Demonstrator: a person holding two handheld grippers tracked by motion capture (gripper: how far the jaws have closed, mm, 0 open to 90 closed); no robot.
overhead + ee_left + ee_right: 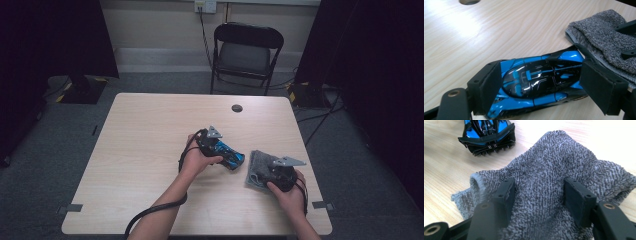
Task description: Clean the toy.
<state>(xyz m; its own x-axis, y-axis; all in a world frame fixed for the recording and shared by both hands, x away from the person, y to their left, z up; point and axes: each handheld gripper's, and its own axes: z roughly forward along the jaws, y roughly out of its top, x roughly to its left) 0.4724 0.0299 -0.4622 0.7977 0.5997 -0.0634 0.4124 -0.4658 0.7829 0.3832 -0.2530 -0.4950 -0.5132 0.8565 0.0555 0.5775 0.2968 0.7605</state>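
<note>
Table (150,150) first: pale wood, cable hole (237,108) near its far edge. I place everything else by the grey cloth (259,167), which lies folded toward the table's right side, on my side of the middle.

Toy car (231,155), blue and black, sits just to the left of the cloth, flat on the wood. Its long axis runs left to right, one end aimed at the cloth's left edge and nearly touching it. In the right gripper view that end, the one with the finned black diffuser, faces the cloth (554,180) across a thin strip of bare table.

My left gripper (541,87) is on the car's far-from-cloth side and straddles the car (536,80) across its width. The jaws stand wide, one pad (490,85) close along each flank; I judge no squeeze, though contact on the left pad is hard to rule out.

My right gripper (537,195) is on top of the cloth, jaws at middling width, pads sunk into the pile with a hump of fabric between them. Whether they pinch it I cannot tell.

My guess for the next move: cloth to car. The right gripper is the nearer one, and it would travel left along the car's own axis.
</note>
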